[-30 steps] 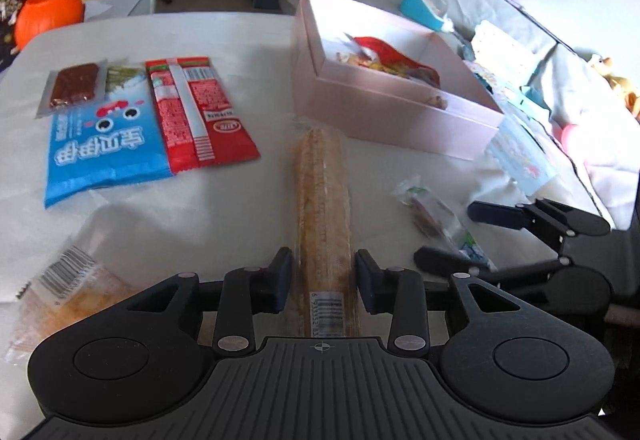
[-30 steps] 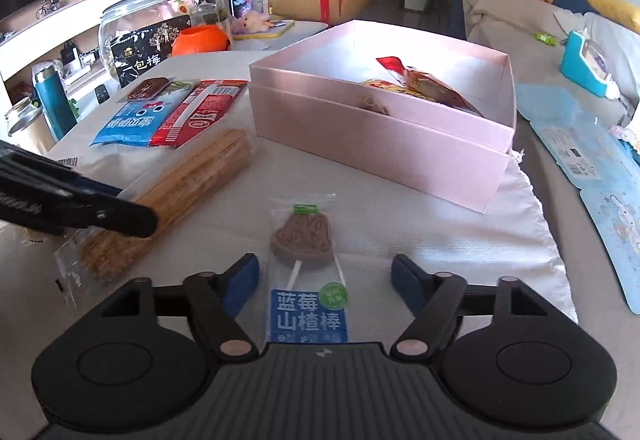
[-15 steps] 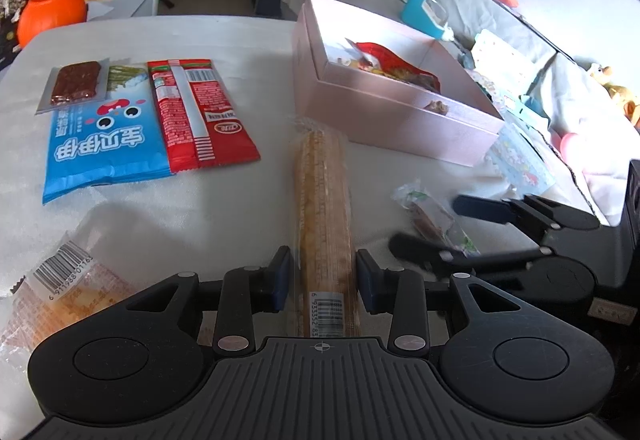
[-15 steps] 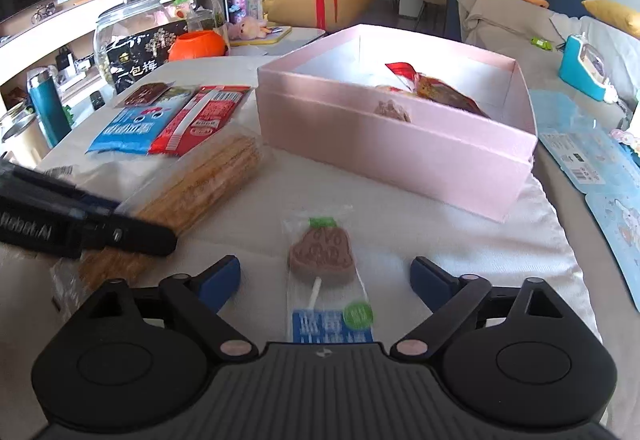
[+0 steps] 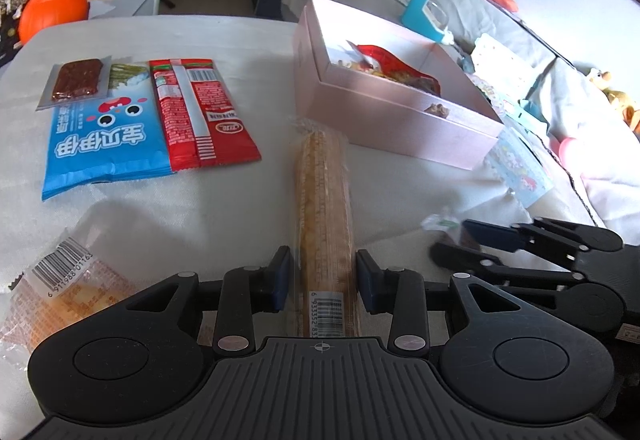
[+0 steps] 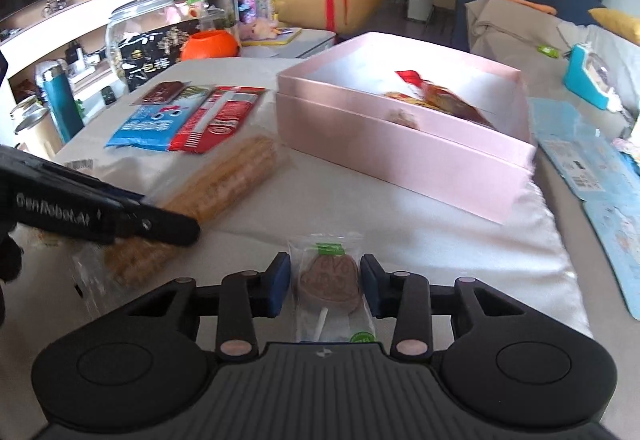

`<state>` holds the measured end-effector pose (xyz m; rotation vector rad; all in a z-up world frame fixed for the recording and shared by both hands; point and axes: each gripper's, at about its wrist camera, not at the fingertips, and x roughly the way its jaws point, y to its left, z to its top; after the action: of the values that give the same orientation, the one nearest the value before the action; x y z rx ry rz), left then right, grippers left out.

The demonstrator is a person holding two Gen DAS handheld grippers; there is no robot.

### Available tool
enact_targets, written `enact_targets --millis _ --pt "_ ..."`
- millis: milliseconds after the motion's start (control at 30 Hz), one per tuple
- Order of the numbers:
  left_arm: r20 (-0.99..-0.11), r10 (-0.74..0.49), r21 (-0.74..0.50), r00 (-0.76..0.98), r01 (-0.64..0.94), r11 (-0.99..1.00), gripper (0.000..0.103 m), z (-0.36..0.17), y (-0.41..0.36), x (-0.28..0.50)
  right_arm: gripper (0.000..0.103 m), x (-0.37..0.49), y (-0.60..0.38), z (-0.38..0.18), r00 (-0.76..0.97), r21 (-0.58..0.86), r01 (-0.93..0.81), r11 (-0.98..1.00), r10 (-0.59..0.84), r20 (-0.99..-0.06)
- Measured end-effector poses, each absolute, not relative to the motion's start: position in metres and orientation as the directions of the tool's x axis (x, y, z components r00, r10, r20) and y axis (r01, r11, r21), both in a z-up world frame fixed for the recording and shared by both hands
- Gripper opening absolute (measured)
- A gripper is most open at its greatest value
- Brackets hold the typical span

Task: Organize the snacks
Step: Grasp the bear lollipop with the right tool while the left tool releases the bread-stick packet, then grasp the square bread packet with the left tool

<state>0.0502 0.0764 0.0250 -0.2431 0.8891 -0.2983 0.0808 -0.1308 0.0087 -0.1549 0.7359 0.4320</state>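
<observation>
My left gripper (image 5: 324, 276) is shut on the near end of a long clear pack of golden biscuit sticks (image 5: 322, 192), which lies on the white tablecloth pointing at the pink box (image 5: 400, 128). My right gripper (image 6: 325, 282) is closing, its blue pads against the sides of a wrapped brown lollipop (image 6: 330, 276) lying on the cloth. The pink box (image 6: 400, 156) stands open beyond it with a red bag (image 6: 444, 100) inside. In the right wrist view the left gripper (image 6: 172, 228) shows at the left, on the biscuit pack (image 6: 228, 180).
A blue packet (image 5: 100, 144), a red packet (image 5: 196, 112) and a small brown bar (image 5: 76, 80) lie at the far left. A clear orange snack bag (image 5: 60, 300) is near left. Blue printed sheets (image 6: 592, 168) lie beyond the table's right edge.
The right gripper's jaws have come in from wide apart to the sides of the lollipop wrapper. The left gripper has kept its grip on the biscuit pack without moving.
</observation>
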Motion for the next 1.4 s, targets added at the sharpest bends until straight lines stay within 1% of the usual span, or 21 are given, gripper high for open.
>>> enact_targets --millis 167,267,367,433,533,600,700,733,767,800,867,900,1033,1067,1167,1267,1400 --pt "-0.725 -0.376 -0.357 0.577 0.153 0.922 0.038 0.028 0.081 0.049 0.038 0.079 -0.146 0.008 0.668 0.025 -0.39 0.921 0.301 -0.68" --pt "-0.7 -0.38 -0.364 0.605 0.156 0.918 0.038 0.041 0.092 0.037 0.038 0.078 -0.147 0.007 0.672 0.02 -0.39 0.921 0.299 -0.678" --pt "-0.67 -0.347 -0.356 0.656 0.127 0.926 0.038 0.062 0.114 0.016 0.038 0.078 -0.145 0.006 0.678 0.004 -0.393 0.92 0.293 -0.674" --pt "-0.671 -0.298 -0.329 0.679 0.087 0.94 0.038 0.075 0.13 0.004 0.039 0.077 -0.143 0.005 0.682 0.002 -0.391 0.92 0.291 -0.671" --pt "-0.727 -0.22 -0.273 0.651 0.021 0.962 0.038 0.083 0.15 -0.009 0.04 0.077 -0.143 0.004 0.687 0.013 -0.386 0.922 0.297 -0.663" --pt "-0.775 -0.184 -0.235 0.604 -0.006 0.972 0.038 0.081 0.156 -0.014 0.041 0.076 -0.144 0.002 0.693 0.019 -0.382 0.924 0.3 -0.655" --pt "-0.814 -0.128 -0.171 0.567 -0.024 0.985 0.038 0.071 0.158 -0.017 0.042 0.075 -0.144 0.001 0.7 0.018 -0.381 0.925 0.3 -0.648" --pt "-0.826 -0.1 -0.144 0.555 -0.036 0.989 0.041 0.066 0.157 -0.015 0.042 0.075 -0.144 0.001 0.701 0.017 -0.38 0.925 0.3 -0.647" --pt "-0.829 -0.088 -0.131 0.553 -0.039 0.991 0.049 0.061 0.158 -0.014 0.042 0.075 -0.143 0.001 0.701 0.016 -0.38 0.925 0.299 -0.648" --pt "-0.829 -0.084 -0.129 0.552 -0.044 0.991 0.054 0.059 0.157 -0.013 0.042 0.075 -0.143 0.001 0.701 0.015 -0.378 0.926 0.297 -0.648" --pt "-0.823 -0.101 -0.162 0.559 -0.061 0.985 0.052 0.056 0.16 -0.008 0.047 0.074 -0.143 0.001 0.704 0.01 -0.371 0.929 0.289 -0.649" --pt "-0.814 -0.119 -0.193 0.569 -0.071 0.979 0.049 0.056 0.163 -0.006 0.048 0.074 -0.143 0.001 0.705 0.009 -0.369 0.929 0.286 -0.649" --pt "-0.744 -0.216 -0.406 0.633 -0.17 0.898 0.049 0.052 0.184 0.01 0.053 0.074 -0.144 0.0 0.711 0.007 -0.357 0.934 0.277 -0.646" --pt "-0.731 -0.22 -0.434 0.646 -0.192 0.88 0.049 0.051 0.186 0.015 0.055 0.074 -0.143 0.0 0.713 0.006 -0.354 0.935 0.274 -0.646" --pt "-0.739 -0.18 -0.39 0.65 -0.193 0.9 0.049 0.048 0.175 0.031 0.059 0.073 -0.141 -0.001 0.719 -0.006 -0.342 0.94 0.258 -0.645" --pt "-0.744 -0.175 -0.352 0.645 -0.155 0.923 0.049 0.043 0.159 0.045 0.061 0.073 -0.143 -0.002 0.721 0.003 -0.335 0.942 0.259 -0.643" --pt "-0.702 -0.103 -0.294 0.705 -0.155 0.943 0.049 0.05 0.153 0.041 0.064 0.074 -0.144 -0.002 0.723 0.003 -0.323 0.946 0.249 -0.644"
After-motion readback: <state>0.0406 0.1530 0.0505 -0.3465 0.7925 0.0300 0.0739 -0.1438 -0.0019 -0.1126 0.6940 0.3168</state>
